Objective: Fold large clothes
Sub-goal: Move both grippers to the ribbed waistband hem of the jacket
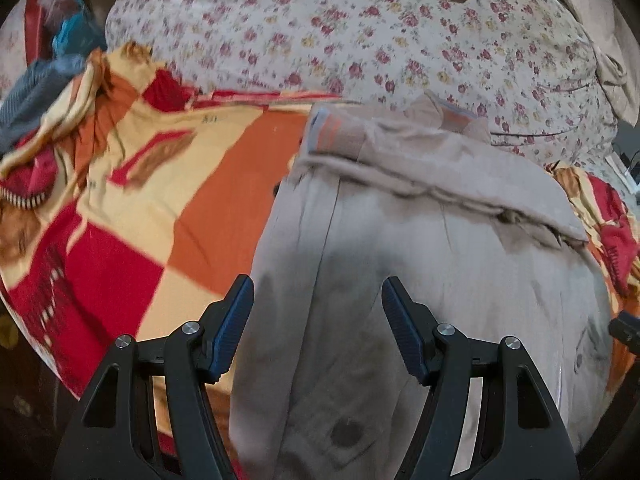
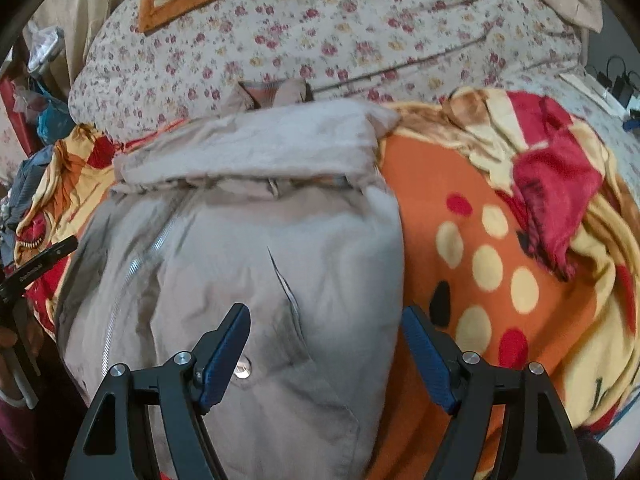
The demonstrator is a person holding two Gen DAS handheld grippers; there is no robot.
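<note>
While both cameras are looking down along their fingers, we are seeing a bed covered by a floral quilt (image 1: 360, 40) at the far side and a patterned blanket (image 1: 208, 184) in red, orange and cream spreading across the near side. On that blanket a large beige jacket (image 1: 420, 248) is lying front up, partly folded, with its upper part doubled over into a thick band (image 2: 248, 144) across the top. From the right wrist view the blanket is showing an orange patch with cream and red dots (image 2: 492, 272) just beside the jacket's right edge, and a bunched red fold (image 2: 556, 196) is sitting farther right. A zipper (image 2: 132, 268) is running slantwise down the jacket's left half, a slit pocket (image 2: 286, 284) is lying near the middle, and a metal snap (image 2: 242, 370) is showing just beside the inner finger. We are holding the left gripper (image 1: 318, 328) above the jacket's lower part, its fingers spread wide with nothing between the pads. We are holding the right gripper (image 2: 326, 356) over the jacket's right edge, likewise spread and pinching nothing, its jaws straddling the seam between cloth and blanket. At the left rim of the right view, a sliver of the other tool is showing, with part of a hand (image 2: 16, 340) beside it.
</note>
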